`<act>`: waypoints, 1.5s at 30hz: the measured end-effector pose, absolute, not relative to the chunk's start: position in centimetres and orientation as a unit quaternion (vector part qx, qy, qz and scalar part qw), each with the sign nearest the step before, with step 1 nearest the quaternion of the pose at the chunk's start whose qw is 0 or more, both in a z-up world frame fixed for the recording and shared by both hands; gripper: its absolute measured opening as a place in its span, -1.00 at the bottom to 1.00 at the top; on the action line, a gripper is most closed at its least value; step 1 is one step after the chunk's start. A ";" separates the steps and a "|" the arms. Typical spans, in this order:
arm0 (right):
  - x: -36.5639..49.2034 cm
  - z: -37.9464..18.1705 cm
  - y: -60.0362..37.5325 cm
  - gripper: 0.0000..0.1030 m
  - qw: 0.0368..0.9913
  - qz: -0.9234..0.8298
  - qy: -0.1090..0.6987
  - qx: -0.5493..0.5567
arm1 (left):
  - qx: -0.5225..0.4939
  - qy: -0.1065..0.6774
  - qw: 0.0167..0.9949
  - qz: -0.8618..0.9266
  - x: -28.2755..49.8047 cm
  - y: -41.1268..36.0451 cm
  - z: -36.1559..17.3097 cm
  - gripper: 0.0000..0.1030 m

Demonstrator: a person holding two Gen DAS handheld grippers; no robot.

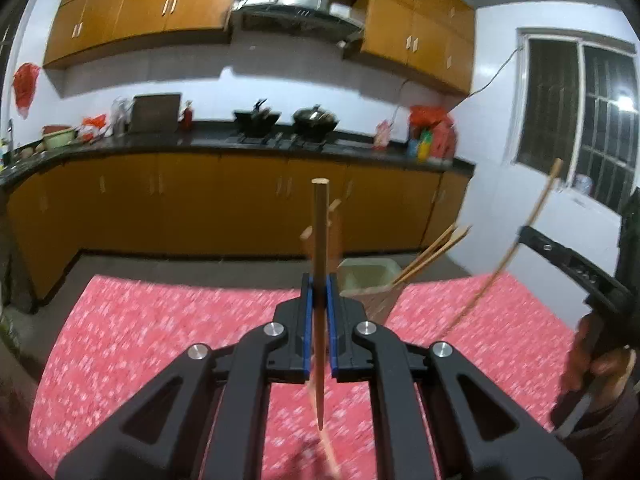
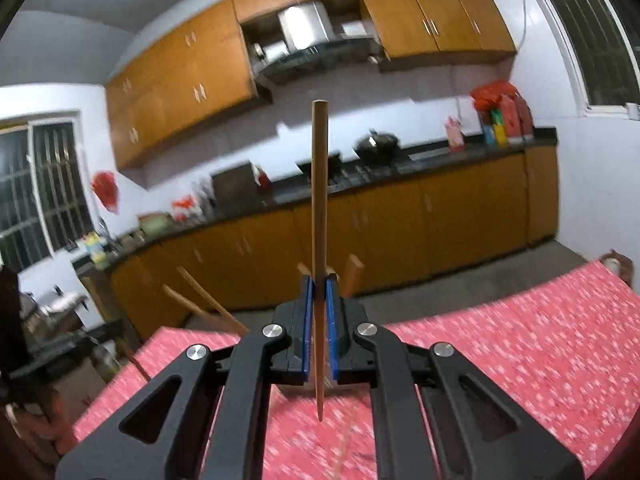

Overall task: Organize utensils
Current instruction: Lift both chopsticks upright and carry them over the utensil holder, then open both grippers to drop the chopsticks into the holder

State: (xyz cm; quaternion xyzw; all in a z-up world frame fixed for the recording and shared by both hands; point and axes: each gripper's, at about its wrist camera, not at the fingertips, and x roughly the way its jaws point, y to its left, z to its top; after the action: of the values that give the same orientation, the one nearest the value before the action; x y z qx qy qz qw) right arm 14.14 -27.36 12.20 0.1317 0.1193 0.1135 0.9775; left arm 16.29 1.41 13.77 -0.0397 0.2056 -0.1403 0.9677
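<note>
Above the red patterned tablecloth (image 1: 160,320), both the left gripper (image 1: 319,294) and right gripper (image 2: 319,294) are each pinching one upright wooden chopstick (image 1: 319,260) (image 2: 319,200).

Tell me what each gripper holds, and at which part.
Left gripper: a chopstick, around mid-length. Right gripper: another chopstick, nearer its pointed end.

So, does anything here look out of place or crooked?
Nothing looks spilled or broken. The chopsticks in the holder on the red tablecloth lean apart at different angles. The left gripper and the right gripper each clamp one chopstick upright.
</note>
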 end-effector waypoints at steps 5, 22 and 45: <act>14.8 14.8 -25.5 -0.86 0.983 0.121 0.059 0.127 | -0.048 0.149 0.978 -0.141 17.6 -0.8 17.0 -0.85; 21.7 11.8 -21.9 -0.85 0.990 0.090 0.067 0.080 | -0.073 0.060 0.994 -0.061 24.5 -4.2 17.0 -0.86; 19.0 12.9 -23.1 -0.38 0.988 0.103 0.088 0.077 | -0.101 0.090 0.988 -0.080 21.8 -0.6 16.2 -0.57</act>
State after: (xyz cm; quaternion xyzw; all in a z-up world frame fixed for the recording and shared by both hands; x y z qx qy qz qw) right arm 18.97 -23.08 12.87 0.0766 0.0882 0.1025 0.9878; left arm 21.77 -0.62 16.22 -0.1011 0.0898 -0.0803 0.9876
